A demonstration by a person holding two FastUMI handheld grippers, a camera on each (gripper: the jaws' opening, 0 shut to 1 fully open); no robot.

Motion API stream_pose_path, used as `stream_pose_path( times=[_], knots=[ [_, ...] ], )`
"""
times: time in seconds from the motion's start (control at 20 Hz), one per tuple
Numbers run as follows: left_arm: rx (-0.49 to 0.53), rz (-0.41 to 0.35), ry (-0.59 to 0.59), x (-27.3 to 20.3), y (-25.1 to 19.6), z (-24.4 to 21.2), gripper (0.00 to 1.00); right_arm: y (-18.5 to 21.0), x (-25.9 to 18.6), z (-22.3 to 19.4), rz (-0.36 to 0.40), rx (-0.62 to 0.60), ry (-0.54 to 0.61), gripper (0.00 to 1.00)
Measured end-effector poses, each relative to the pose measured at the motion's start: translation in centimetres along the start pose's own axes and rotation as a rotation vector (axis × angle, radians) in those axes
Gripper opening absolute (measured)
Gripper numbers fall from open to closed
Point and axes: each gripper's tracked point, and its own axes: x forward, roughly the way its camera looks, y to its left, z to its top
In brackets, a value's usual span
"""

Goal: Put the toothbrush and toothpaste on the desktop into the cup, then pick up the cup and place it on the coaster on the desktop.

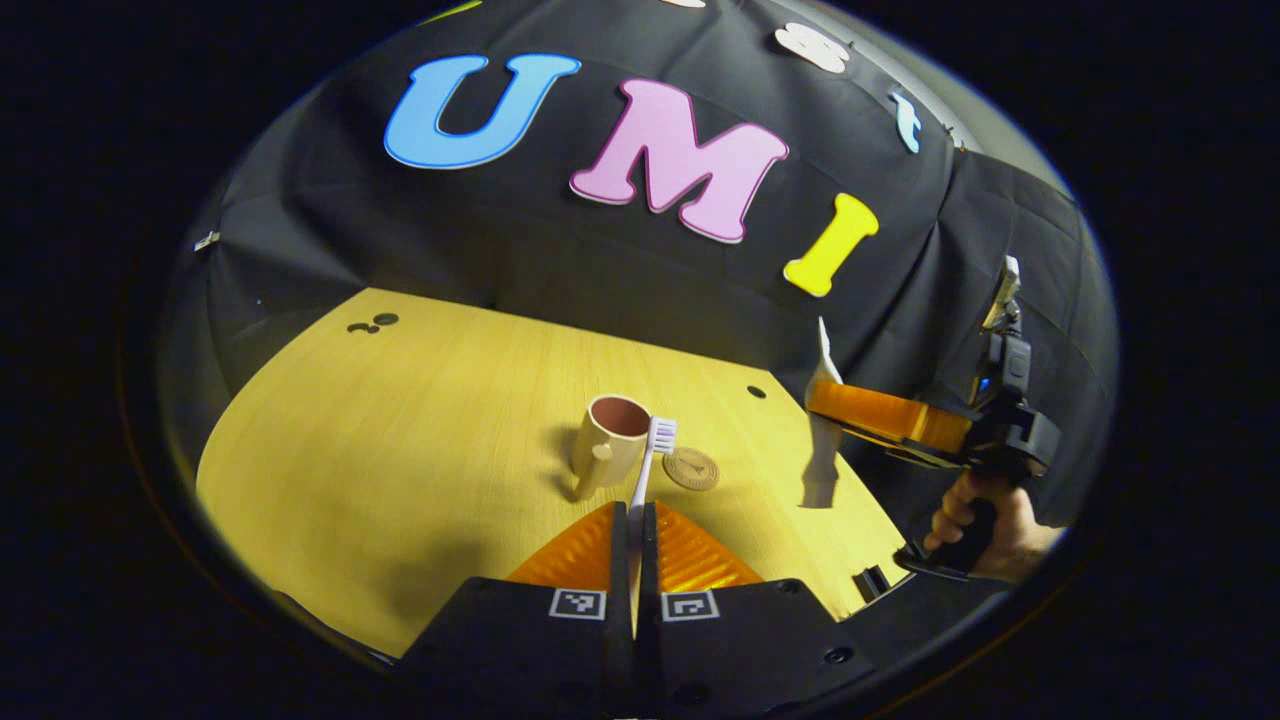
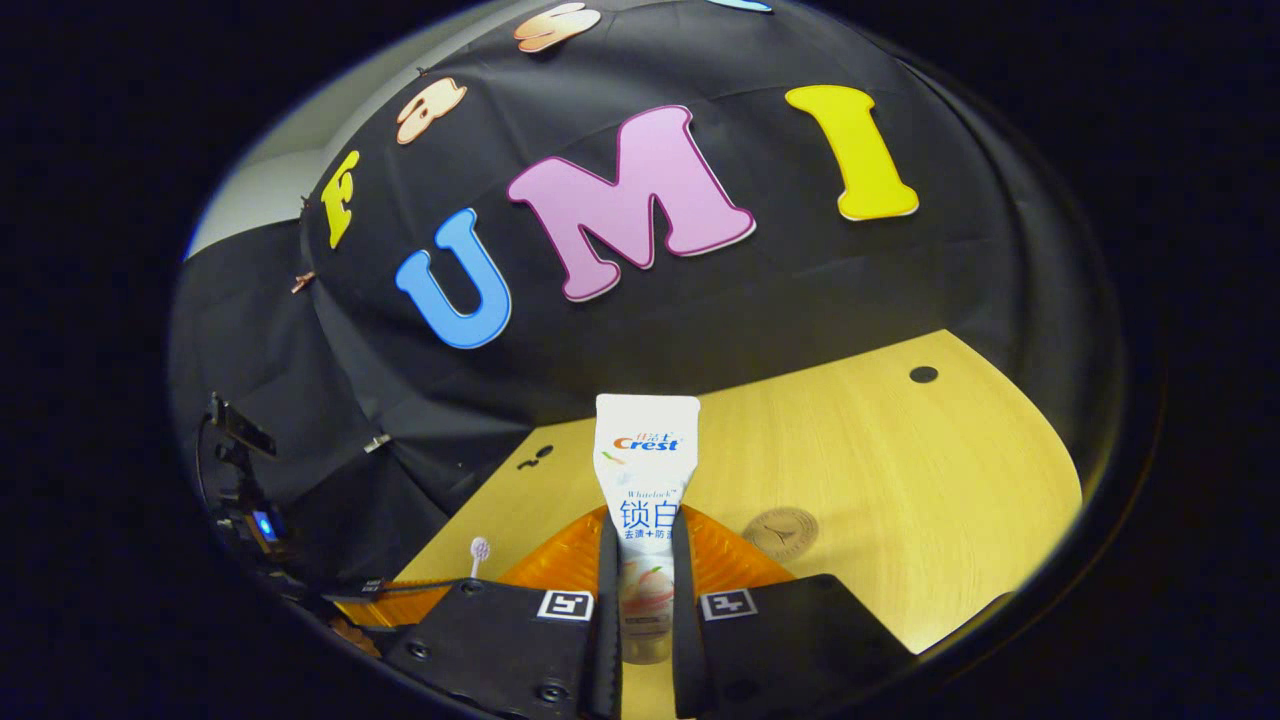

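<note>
1. the left gripper (image 1: 632,520) pinches the slim white-bristled toothbrush (image 1: 652,455) upright, head topmost, likely so its handle can drop into the tan ceramic cup (image 1: 610,440) just ahead.
2. the right gripper (image 2: 640,580) clamps the white toothpaste tube (image 2: 645,470), held aloft over the yellow wooden desktop (image 2: 900,480).
3. the round brown coaster (image 1: 691,468) lies beside the cup.

Light wood desktop (image 1: 400,470), few dark round holes near the far edge. On it: cup (image 1: 610,440) upright, round coaster (image 1: 691,468) just beside, not touching.
</note>
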Motion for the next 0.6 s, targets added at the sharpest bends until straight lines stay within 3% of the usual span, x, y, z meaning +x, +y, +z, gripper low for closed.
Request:
stream_pose_path(
  times=[0.3,0.6],
  knots=[
    [-0.014,0.009,-0.067,-2.9,2.1,1.6,0.06,2.1,8.9,2.3,0.037,0.025,-0.121,0.24],
    [-0.034,0.029,-0.066,-4.1,4.0,0.6,0.06,0.7,16.2,-0.5,-0.023,-0.027,-0.117,0.23]
  ],
)
